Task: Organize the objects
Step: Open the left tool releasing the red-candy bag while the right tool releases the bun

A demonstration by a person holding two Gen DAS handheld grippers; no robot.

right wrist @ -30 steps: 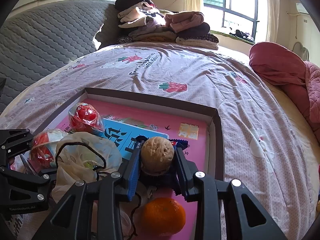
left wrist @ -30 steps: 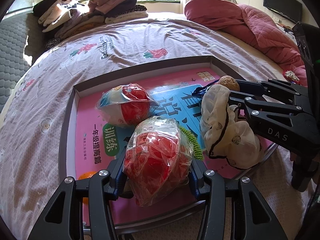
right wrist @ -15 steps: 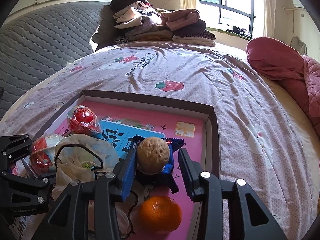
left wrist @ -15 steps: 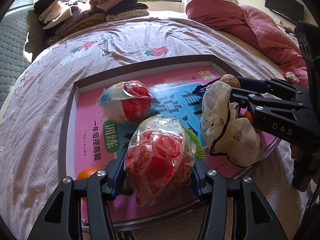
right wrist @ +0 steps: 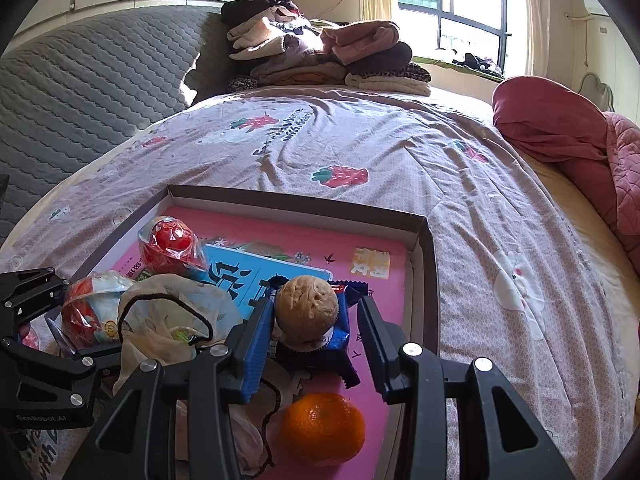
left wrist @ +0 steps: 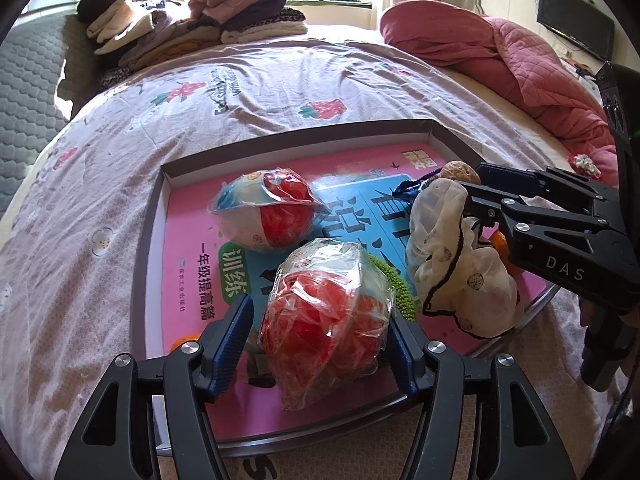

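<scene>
Left wrist view: left tongs (left wrist: 320, 344) spread around red bagged ball (left wrist: 326, 320) in tray (left wrist: 148, 264) | right tongs (right wrist: 312, 342) spread, walnut (right wrist: 306, 310) between them, on blue wrapper (right wrist: 342, 330) in tray.

Pretty clearly somebody's bedroom at home. Everything sits on a big bed with a pale purple strawberry-print bedsheet (right wrist: 360, 152). At the far end of that bed there's a messy stack of folded clothes (right wrist: 320, 56), a grey quilted headboard (right wrist: 92, 80) to its left, and a rumpled pink quilted blanket (left wrist: 500, 48) off to the right. Sunlit window (right wrist: 448, 12) behind the bed, black flat TV (left wrist: 576, 20) on the wall.
</scene>
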